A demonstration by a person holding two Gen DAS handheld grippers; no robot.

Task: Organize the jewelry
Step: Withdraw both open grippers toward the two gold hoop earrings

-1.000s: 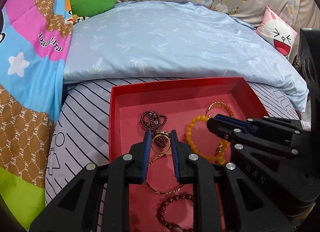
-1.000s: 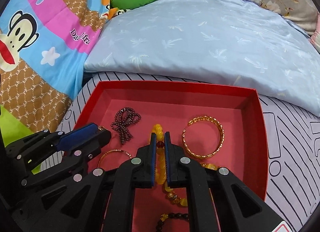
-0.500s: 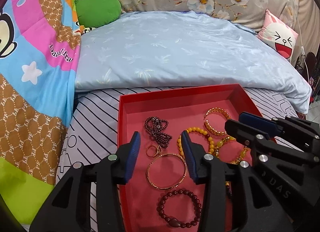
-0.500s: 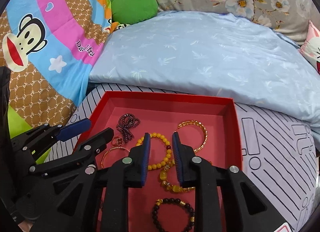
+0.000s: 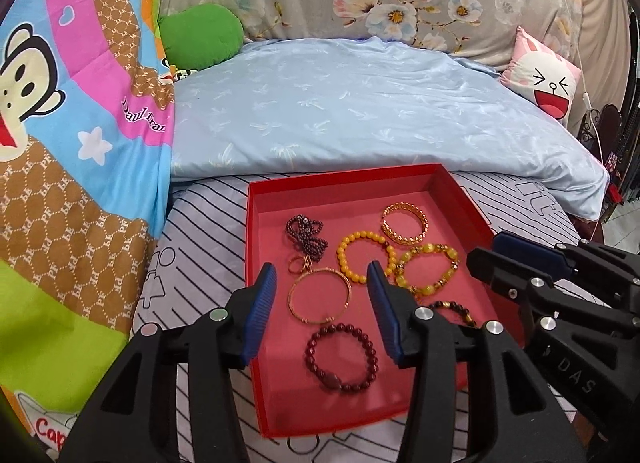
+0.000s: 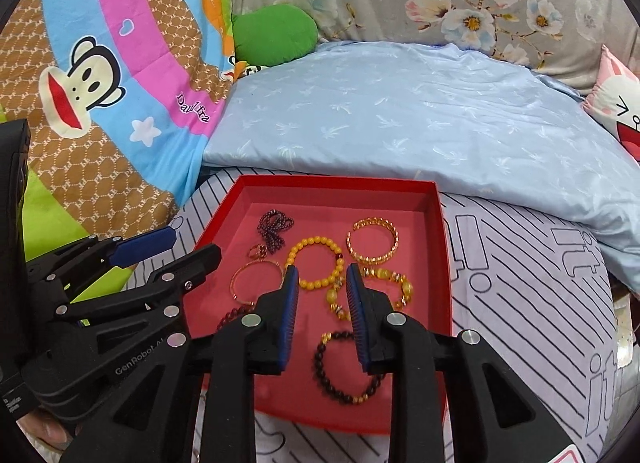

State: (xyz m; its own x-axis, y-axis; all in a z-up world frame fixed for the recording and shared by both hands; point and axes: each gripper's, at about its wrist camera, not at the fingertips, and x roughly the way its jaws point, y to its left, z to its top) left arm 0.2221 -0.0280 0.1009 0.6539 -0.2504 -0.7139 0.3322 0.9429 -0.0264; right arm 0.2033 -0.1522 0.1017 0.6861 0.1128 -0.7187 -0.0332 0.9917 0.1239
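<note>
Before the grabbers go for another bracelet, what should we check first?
1. Left hand-held gripper open, nothing between its pads: ok.
2. Right hand-held gripper open and holding nothing: ok.
3. All jewelry inside the red tray: ok.
4. Thin gold bangle lying free of the small ring: cannot tell, they look close.
5. Yellow bead bracelet clear of the chunky amber bracelet: not ok, they touch.
6. Dark red bead bracelet lying alone: ok.

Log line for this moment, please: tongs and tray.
left tongs: open, empty, just opened | right tongs: open, empty | red tray: bracelets inside | untouched
</note>
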